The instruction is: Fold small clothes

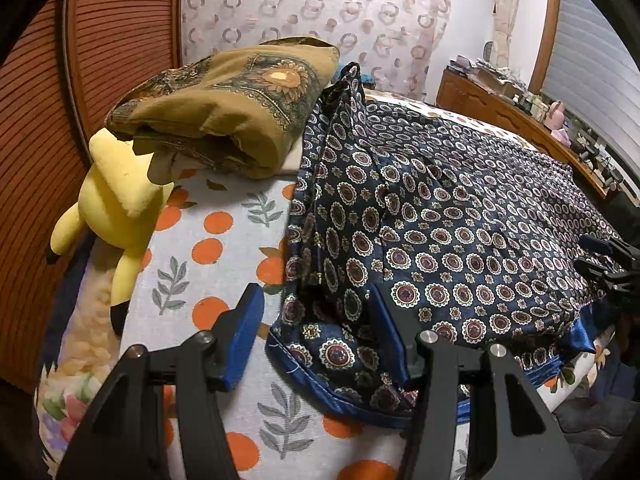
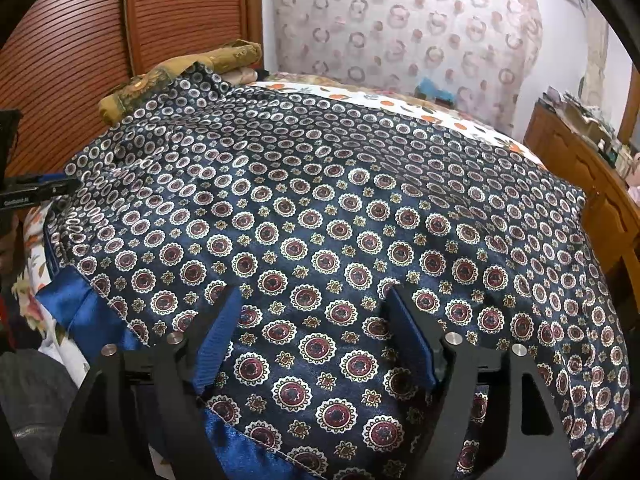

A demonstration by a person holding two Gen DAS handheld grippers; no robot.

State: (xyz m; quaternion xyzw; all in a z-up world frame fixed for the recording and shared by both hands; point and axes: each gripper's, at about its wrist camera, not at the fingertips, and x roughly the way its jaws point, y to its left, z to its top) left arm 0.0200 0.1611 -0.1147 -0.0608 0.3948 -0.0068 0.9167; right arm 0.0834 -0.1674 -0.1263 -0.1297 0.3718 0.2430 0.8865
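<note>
On the bed, a navy garment printed with red-and-white medallions lies spread across the sheet, which is white with orange fruit and grey leaves. A shiny blue lining shows along the garment's near hem in both views. In the left wrist view the left gripper stands with its blue-padded fingers wide apart at the garment's near left corner: the left finger is over bare sheet just beside the cloth edge, the right finger is over the patterned cloth, and nothing is pinched between them. Whether the tips touch the fabric cannot be told. In the right wrist view the right gripper is likewise spread wide over the near edge of the garment, with printed cloth lying flat between its fingers and none of it gripped. The far left edge of the garment rises in a loose ridge against a folded olive-brown cloth with a sunflower pattern. A yellow plush toy lies beside that cloth at the bed's left edge, its head partly under the cloth. A wooden slatted panel stands behind them, a ring-patterned curtain hangs beyond the bed, and a wooden dresser with clutter on top stands to the right.
</note>
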